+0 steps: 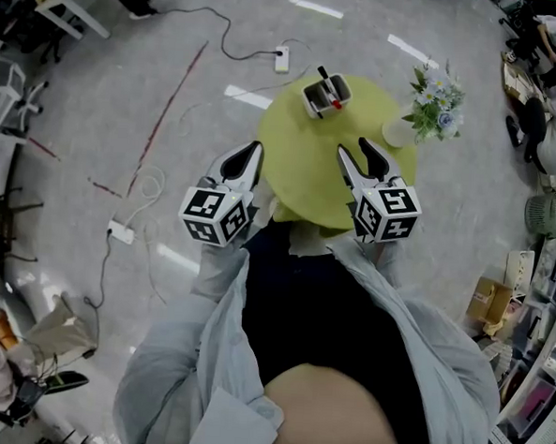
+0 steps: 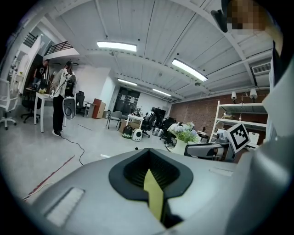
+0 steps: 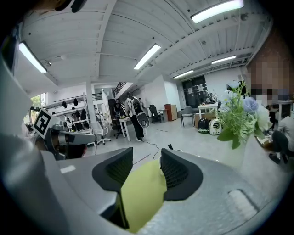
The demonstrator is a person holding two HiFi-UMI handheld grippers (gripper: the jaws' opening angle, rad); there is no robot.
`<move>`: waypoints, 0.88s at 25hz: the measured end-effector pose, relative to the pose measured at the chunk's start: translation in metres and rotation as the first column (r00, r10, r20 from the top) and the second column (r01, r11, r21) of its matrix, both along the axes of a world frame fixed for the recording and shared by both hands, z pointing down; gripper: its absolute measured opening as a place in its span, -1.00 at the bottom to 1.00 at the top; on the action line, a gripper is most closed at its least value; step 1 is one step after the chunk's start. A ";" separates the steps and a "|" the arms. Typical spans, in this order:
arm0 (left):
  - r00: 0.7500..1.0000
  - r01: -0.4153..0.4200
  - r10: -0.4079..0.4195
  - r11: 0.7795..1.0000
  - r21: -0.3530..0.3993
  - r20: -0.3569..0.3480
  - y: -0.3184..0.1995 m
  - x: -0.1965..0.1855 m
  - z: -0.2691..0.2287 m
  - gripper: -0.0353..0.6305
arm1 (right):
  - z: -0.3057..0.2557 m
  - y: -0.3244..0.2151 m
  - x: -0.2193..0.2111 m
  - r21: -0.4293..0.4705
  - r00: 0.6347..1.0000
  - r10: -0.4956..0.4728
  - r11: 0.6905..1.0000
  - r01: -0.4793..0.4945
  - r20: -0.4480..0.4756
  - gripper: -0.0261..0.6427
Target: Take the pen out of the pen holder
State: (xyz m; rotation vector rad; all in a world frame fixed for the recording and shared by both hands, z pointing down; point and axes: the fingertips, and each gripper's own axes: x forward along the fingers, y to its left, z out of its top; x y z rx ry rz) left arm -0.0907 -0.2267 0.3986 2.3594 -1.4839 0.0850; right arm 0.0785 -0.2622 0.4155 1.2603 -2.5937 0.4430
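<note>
A small grey pen holder (image 1: 323, 95) stands at the far side of the round yellow-green table (image 1: 300, 161); a black pen (image 1: 322, 75) and a red-tipped one (image 1: 337, 104) stick out of it. My left gripper (image 1: 255, 147) hovers over the table's near left edge, jaws shut and empty (image 2: 148, 153). Over the near right part of the table my right gripper (image 1: 355, 149) is open with nothing between its fingers (image 3: 146, 158). Both are well short of the holder. Neither gripper view shows the holder.
A vase of flowers (image 1: 436, 102) and a white cup (image 1: 396, 133) stand at the table's right edge. Power strips (image 1: 281, 59) and cables lie on the floor to the left. A person (image 2: 59, 103) stands far off; desks and shelves line the room.
</note>
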 end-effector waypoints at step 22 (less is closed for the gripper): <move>0.981 -0.195 0.193 0.978 -0.078 -0.025 -0.150 -0.042 0.040 -0.84 | 0.047 -0.117 -0.030 -0.075 0.977 0.173 0.980 -0.184 -0.125 -0.33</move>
